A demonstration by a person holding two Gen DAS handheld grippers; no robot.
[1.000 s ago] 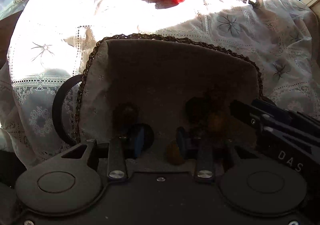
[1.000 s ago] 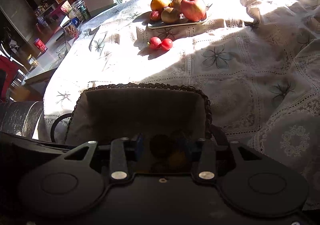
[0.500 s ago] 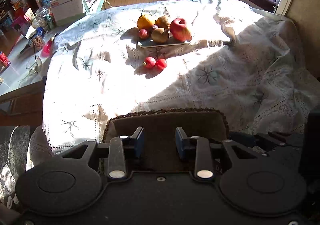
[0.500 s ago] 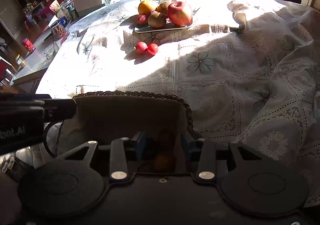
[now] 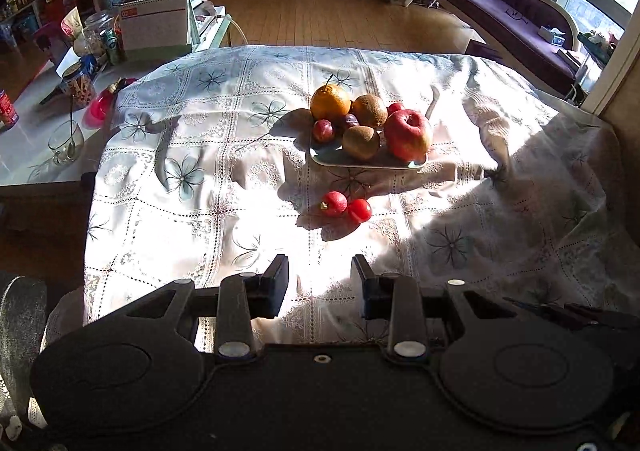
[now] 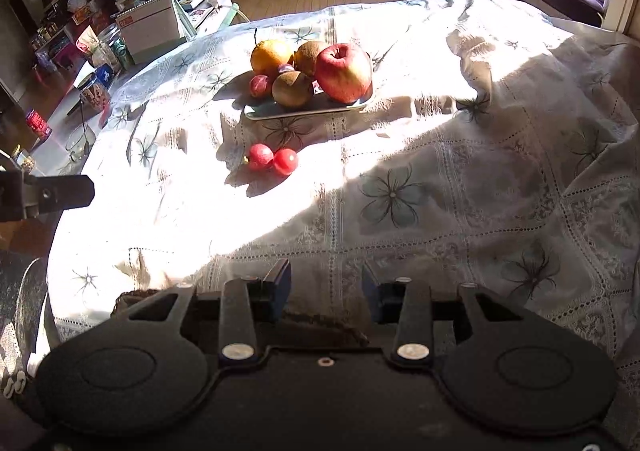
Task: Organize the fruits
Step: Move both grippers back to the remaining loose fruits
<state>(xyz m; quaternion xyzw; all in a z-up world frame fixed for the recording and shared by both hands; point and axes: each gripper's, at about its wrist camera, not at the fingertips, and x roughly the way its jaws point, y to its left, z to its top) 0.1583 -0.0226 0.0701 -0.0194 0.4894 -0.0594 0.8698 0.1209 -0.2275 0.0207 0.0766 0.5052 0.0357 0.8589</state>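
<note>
Your left gripper is spread wide with nothing between the fingers, hovering over the lace tablecloth. Your right gripper is the same: released, empty, fingers well apart.

From the left wrist view the fruit plate sits at 12 o'clock, well beyond the fingertips. On it: orange at the back left, red apple at the right, one kiwi in front and another kiwi behind, a small red plum at the left edge.

Two small red fruits lie loose on the cloth, touching each other, between the plate and your left fingers at 12 o'clock.

In the right wrist view a dark braided basket rim shows just below the fingers at 6 o'clock; its contents are hidden. The loose red pair sits at 11 o'clock there.
</note>
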